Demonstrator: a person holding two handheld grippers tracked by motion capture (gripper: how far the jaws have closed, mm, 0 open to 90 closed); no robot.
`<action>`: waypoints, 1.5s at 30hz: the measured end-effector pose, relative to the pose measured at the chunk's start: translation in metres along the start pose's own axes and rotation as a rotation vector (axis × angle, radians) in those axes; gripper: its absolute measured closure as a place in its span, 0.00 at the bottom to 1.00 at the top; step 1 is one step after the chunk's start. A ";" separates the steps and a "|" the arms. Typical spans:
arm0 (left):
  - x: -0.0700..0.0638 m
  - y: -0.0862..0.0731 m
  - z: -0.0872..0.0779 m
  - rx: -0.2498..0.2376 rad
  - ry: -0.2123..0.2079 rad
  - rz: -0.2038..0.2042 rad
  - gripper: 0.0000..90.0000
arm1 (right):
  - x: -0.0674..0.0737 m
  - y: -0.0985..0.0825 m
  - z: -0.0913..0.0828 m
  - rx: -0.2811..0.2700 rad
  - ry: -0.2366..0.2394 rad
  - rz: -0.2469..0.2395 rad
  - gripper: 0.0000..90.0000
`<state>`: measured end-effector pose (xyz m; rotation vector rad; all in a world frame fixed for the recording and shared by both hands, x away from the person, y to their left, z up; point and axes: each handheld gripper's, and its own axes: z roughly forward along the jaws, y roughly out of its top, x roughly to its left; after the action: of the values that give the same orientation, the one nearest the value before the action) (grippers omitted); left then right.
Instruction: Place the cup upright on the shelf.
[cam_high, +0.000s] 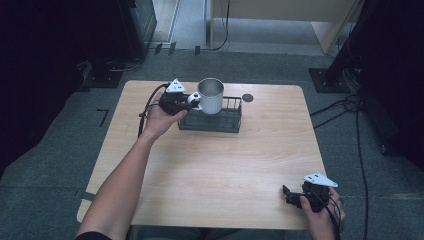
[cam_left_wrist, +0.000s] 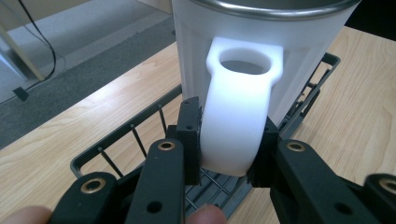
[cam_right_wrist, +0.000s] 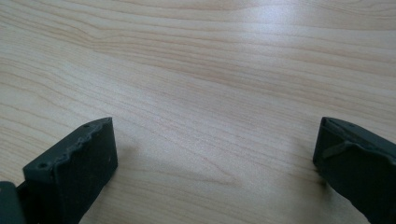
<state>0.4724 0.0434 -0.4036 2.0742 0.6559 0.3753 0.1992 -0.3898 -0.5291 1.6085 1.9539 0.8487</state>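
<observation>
While the left gripper (cam_high: 186, 101) clamps its jaws on the white handle (cam_left_wrist: 238, 116) of the steel-rimmed mug (cam_high: 210, 95), the mug hangs upright over the left end of the dark wire basket (cam_high: 231, 124), toward twelve o'clock on the wooden table (cam_high: 225, 165). Holding it by the handle probably keeps it level for lowering inside. The right gripper (cam_high: 292, 196) rests at five o'clock, jaws spread wide and empty, likely waiting clear.

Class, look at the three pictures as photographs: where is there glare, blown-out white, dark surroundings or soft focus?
High view: the room edges are very dark, the table evenly lit. Left gripper view: the mug handle held in the left claw is blown-out white, and a fingertip at the bottom is blurred. Right gripper view: pale glare near the top, and soft shadow beside the right claw.
</observation>
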 end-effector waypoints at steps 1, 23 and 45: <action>0.001 0.000 0.001 -0.002 -0.006 -0.004 0.81 | 0.000 0.000 0.000 0.000 0.000 0.001 0.00; 0.005 -0.014 0.019 0.109 0.009 0.001 0.80 | 0.000 0.000 0.000 0.000 0.000 0.001 0.00; 0.009 -0.018 0.006 0.052 0.039 -0.132 0.40 | 0.000 0.000 0.000 0.000 0.000 0.001 0.00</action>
<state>0.4769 0.0525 -0.4215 2.0638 0.8293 0.3261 0.1992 -0.3898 -0.5291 1.6095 1.9532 0.8487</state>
